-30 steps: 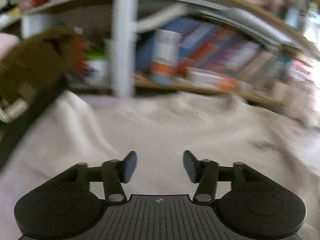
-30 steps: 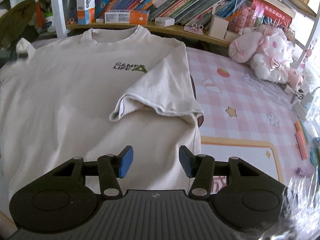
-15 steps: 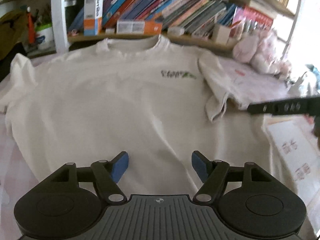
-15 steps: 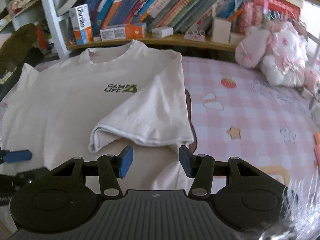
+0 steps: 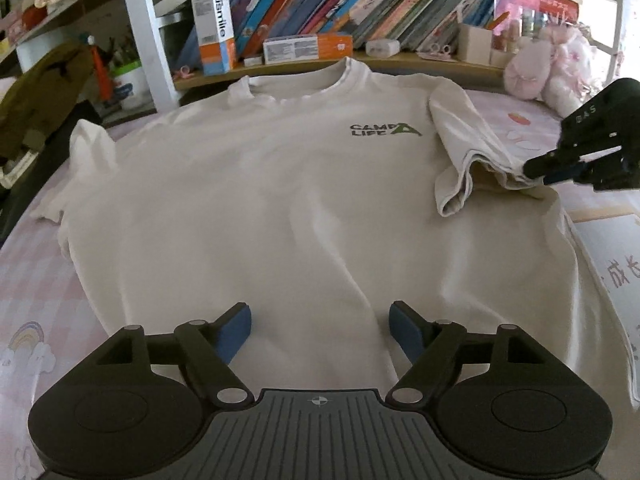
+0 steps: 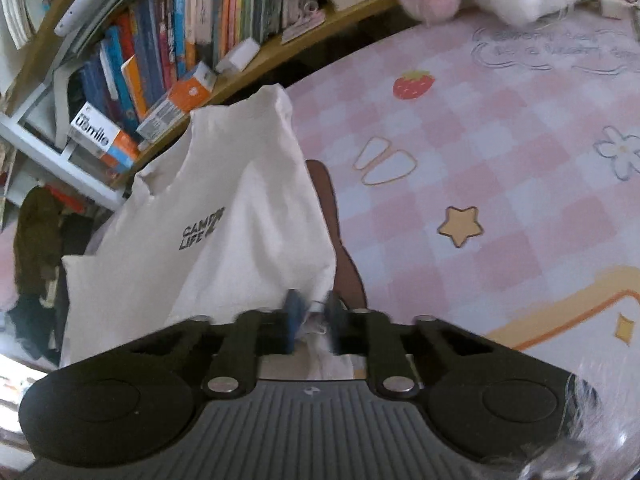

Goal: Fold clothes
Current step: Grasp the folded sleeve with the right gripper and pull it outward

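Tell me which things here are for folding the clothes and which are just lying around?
For the job:
- T-shirt, spread flat
- its folded-in sleeve, pinched by the right gripper, which has just closed on it
- left gripper, open above the hem

Just lying about:
- books
- toothpaste box
- plush toy
- pink cloth

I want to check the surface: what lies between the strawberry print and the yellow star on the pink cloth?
In the right wrist view, only two white rabbit-ear shapes printed on the checked cloth lie between the strawberry and the star; no loose object.
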